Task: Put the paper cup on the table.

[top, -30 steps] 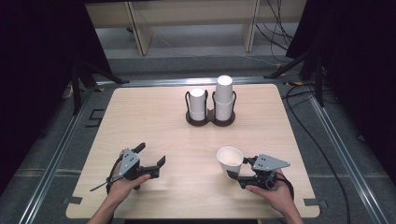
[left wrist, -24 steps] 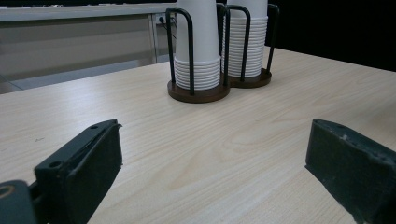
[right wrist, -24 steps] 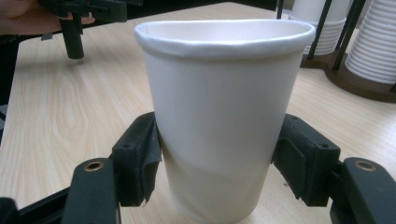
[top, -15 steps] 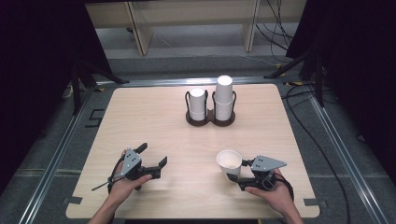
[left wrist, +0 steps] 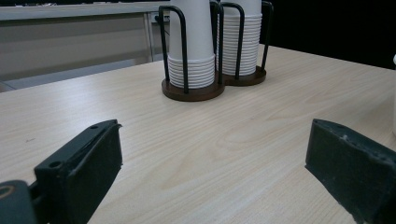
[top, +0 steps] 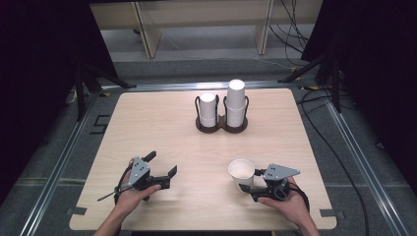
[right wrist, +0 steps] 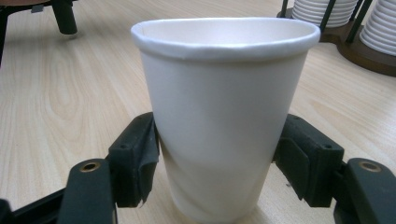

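A white paper cup [top: 241, 170] stands upright near the table's front right, mouth up and empty. My right gripper [top: 245, 186] is shut on the cup's lower half; in the right gripper view both black pads [right wrist: 136, 158] press the cup [right wrist: 224, 116] from either side. Its base sits at or just above the wood. At the front left my left gripper [top: 161, 163] is open with nothing in it, and in the left gripper view bare table lies between its jaws [left wrist: 215, 172].
A dark wire cup holder [top: 221, 126] stands at the back centre with two stacks of white cups, the shorter stack [top: 208, 109] on the left and the taller stack [top: 236, 101] on the right. The left gripper view has the holder [left wrist: 191, 91] straight ahead.
My right gripper has drawn the cup slightly lower and nearer the front edge. The left gripper has barely shifted and stays open.
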Available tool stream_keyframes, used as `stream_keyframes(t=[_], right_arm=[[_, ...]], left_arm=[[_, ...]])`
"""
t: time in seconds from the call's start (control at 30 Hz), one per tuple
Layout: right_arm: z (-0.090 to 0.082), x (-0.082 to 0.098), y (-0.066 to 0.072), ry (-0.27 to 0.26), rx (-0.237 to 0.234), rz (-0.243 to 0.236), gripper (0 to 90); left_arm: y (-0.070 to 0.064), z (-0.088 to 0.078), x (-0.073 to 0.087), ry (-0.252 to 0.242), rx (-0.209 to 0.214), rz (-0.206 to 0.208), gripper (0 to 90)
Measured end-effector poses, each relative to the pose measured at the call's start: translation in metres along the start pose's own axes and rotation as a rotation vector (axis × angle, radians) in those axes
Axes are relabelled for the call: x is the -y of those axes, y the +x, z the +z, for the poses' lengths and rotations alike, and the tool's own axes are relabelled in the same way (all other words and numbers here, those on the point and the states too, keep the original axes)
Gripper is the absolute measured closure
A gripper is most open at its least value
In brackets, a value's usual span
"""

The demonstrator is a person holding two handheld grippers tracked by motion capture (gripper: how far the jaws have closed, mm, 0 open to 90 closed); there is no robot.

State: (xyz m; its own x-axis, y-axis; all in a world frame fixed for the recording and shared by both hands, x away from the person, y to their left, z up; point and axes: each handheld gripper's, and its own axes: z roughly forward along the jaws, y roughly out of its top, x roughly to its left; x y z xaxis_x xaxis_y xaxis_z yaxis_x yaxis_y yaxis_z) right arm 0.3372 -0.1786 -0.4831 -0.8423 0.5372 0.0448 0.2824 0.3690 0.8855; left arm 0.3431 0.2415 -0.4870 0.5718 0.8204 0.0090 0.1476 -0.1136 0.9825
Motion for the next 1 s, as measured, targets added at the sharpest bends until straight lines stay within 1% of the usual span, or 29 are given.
stream_keyframes(t=[0.03, 0.07, 0.1, 0.13, 0.2, 0.3, 0.37, 0.4, 0.43, 0.5, 0.53, 0.57, 0.63, 0.67, 0.7, 0.73, 0.77, 0.83, 0.87, 0.97, 1.0], right_arm=[[0.0, 0.0, 0.0, 0.003, 0.003, -0.004, 32.3], [-0.001, 0.001, 0.0, 0.01, 0.001, 0.011, 32.0], [0.0, 0.001, -0.001, 0.004, -0.003, -0.007, 31.7], [0.0, 0.002, -0.001, 0.013, -0.012, 0.006, 31.5], [-0.001, 0.002, 0.0, 0.025, -0.005, 0.017, 30.8], [-0.001, 0.002, -0.001, 0.031, -0.003, 0.015, 29.4], [-0.001, 0.002, -0.001, 0.032, -0.002, 0.017, 24.8], [-0.001, 0.002, -0.001, 0.035, 0.005, 0.021, 22.6], [-0.002, 0.001, -0.001, 0.035, 0.012, 0.009, 21.9], [-0.004, 0.002, -0.002, 0.036, 0.02, 0.003, 20.8], [-0.005, 0.002, -0.003, 0.033, 0.016, 0.012, 20.8], [-0.006, 0.001, -0.004, 0.035, 0.02, 0.002, 20.7], [-0.01, 0.002, -0.005, 0.042, 0.022, 0.009, 20.5], [-0.012, 0.002, -0.005, 0.047, 0.02, 0.019, 20.5], [-0.014, 0.003, -0.006, 0.047, 0.021, 0.017, 20.6], [-0.017, 0.003, -0.006, 0.055, 0.017, 0.011, 20.7], [-0.019, 0.004, -0.008, 0.061, 0.006, 0.006, 20.6], [-0.024, 0.005, -0.01, 0.072, -0.002, 0.002, 20.7], [-0.027, 0.005, -0.011, 0.077, -0.004, 0.009, 20.7], [-0.036, 0.008, -0.017, 0.078, 0.006, 0.012, 21.8], [-0.038, 0.009, -0.018, 0.079, 0.011, 0.021, 22.6]], left_arm=[[0.0, 0.0, 0.0, 0.001, 0.002, 0.002, 3.3], [0.0, 0.0, 0.0, 0.001, 0.002, 0.002, 3.3], [0.0, 0.0, 0.0, 0.001, 0.002, 0.001, 3.3], [0.0, 0.0, 0.0, 0.001, 0.002, 0.001, 3.3], [0.0, 0.0, 0.0, 0.0, -0.001, 0.0, 3.3], [0.0, 0.0, 0.0, -0.001, -0.002, 0.001, 3.3], [0.001, 0.0, 0.0, -0.01, 0.001, 0.004, 3.3], [0.001, -0.001, 0.0, 0.0, -0.004, 0.003, 3.2], [0.001, -0.001, 0.0, -0.002, -0.007, 0.002, 3.1], [0.002, -0.001, 0.0, -0.003, -0.008, -0.002, 3.1], [0.002, 0.0, 0.0, -0.019, -0.005, -0.002, 2.9], [0.003, 0.001, 0.0, -0.028, -0.001, -0.002, 2.8], [0.004, 0.0, 0.0, -0.021, -0.007, -0.001, 2.6], [0.005, 0.0, 0.0, -0.025, -0.007, -0.002, 2.5], [0.005, 0.0, 0.0, -0.024, -0.009, -0.001, 2.4], [0.005, -0.002, 0.0, -0.001, -0.02, 0.001, 2.4], [0.005, -0.002, 0.0, -0.002, -0.022, 0.001, 2.3], [0.006, -0.002, 0.0, -0.001, -0.028, 0.003, 2.2], [0.007, -0.003, 0.0, 0.0, -0.028, 0.004, 2.2], [0.009, -0.003, 0.0, -0.002, -0.034, 0.002, 2.2], [0.01, -0.003, 0.0, 0.001, -0.034, 0.006, 2.2]])
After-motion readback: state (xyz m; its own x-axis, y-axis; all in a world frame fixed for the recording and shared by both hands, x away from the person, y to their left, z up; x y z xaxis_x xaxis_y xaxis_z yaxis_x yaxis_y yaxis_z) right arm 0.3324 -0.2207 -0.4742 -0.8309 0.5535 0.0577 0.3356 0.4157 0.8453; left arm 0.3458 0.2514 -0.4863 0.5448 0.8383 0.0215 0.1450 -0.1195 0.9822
